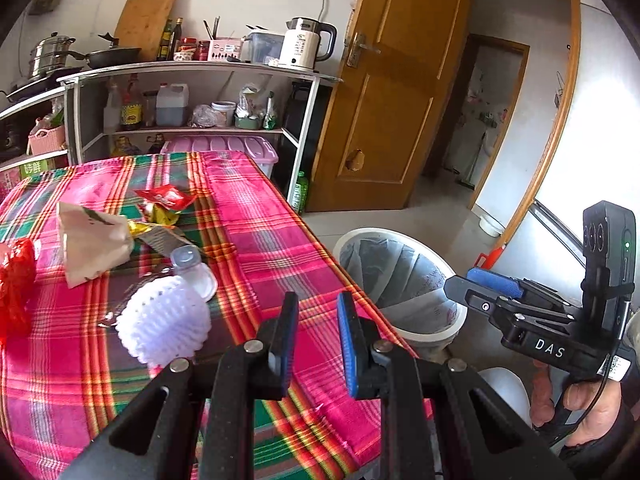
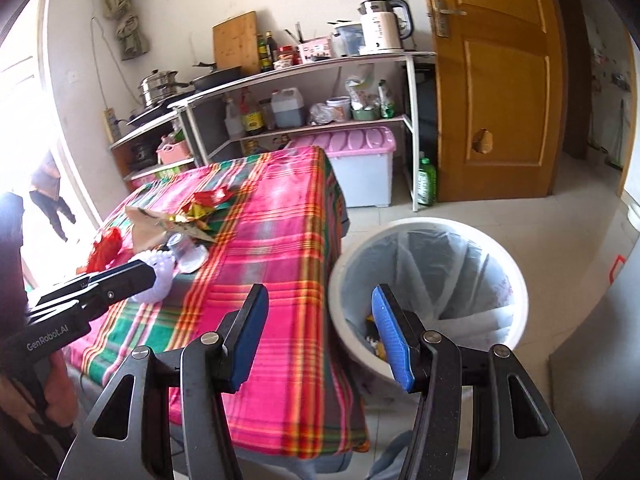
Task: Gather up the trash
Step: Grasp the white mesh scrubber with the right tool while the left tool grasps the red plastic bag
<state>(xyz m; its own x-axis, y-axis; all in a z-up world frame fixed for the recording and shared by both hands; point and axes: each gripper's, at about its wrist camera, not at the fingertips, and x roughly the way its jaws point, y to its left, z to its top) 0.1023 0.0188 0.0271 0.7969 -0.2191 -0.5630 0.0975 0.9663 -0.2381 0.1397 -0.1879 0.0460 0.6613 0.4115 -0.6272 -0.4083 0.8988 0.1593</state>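
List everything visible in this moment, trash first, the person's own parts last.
foam fruit net: one, white, near table edge, closest to the left gripper
plastic cup: one, clear, on its side behind the net
paper bag: one, brown, crumpled, mid-table
red wrapper: one, red, far side of the pile
red mesh bag: one, red, table's left edge
table: one, pink-green plaid cloth
trash bin: one, white, lined, on floor beside table, some scraps inside
kettle: one, white, on shelf top
storage box: one, pink lid, under shelf
door: one, brown, open
left gripper: open, empty, over table
right gripper: open, empty, near bin
hand: one, holding right gripper
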